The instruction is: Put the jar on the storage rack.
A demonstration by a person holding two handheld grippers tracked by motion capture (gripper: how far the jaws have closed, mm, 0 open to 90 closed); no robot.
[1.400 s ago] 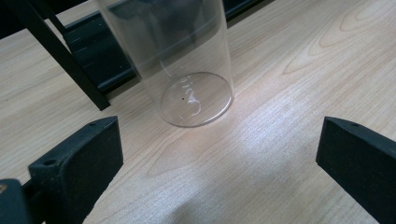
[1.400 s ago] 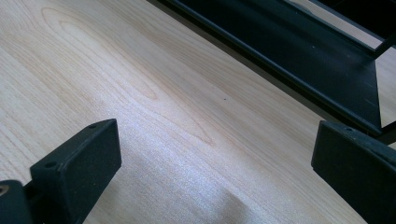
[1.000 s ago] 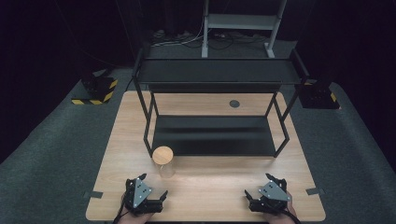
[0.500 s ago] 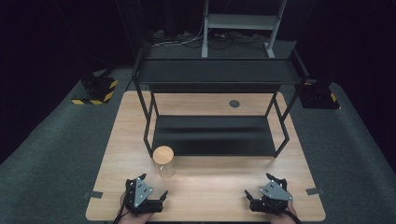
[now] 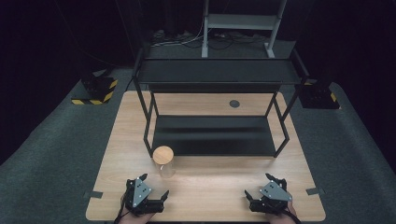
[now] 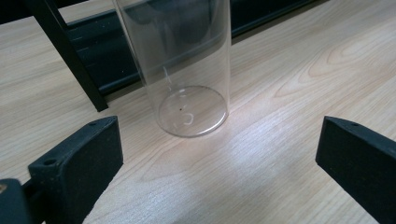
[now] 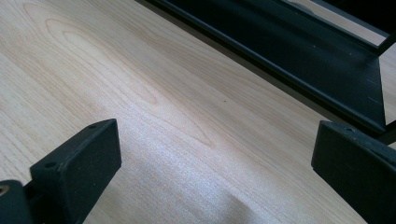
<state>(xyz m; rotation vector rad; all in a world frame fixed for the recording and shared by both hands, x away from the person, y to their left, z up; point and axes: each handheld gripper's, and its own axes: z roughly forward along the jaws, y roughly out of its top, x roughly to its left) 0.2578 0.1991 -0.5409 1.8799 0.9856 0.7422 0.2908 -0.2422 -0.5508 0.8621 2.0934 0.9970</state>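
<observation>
Jar: while it stands upright on the wooden table (image 5: 210, 186), the clear glass jar (image 5: 164, 162) with a round wooden lid (image 5: 163, 154) sits just ahead of the left gripper (image 5: 150, 189) and a little to its right, apart from it; in the left gripper view the jar's (image 6: 184, 70) transparent wall and round base lie between and beyond the two jaws, nothing touching.

Left gripper: jaws spread wide with bare tabletop (image 6: 261, 154) between them — it holds nothing; it sits low at the table's near edge, pointing forward and slightly right toward the jar.

Left hand: only a sliver shows at the bottom edge of the high view, behind the gripper; its pose is too cut off to tell.

Right gripper: the right gripper (image 5: 265, 186) is also low at the near edge, well apart from the jar, on the far side of the left gripper; jaws spread wide over bare wood (image 7: 187, 116) — empty.

Shelf rack: a black two-tier metal rack (image 5: 215, 74) stands beyond both grippers; its lower shelf (image 5: 212, 135) lies just behind the jar, and its front rail (image 7: 280, 60) crosses the right gripper view ahead of the jaws.

Rack leg: a black leg (image 6: 70, 56) stands just left of the jar in the left gripper view.
</observation>
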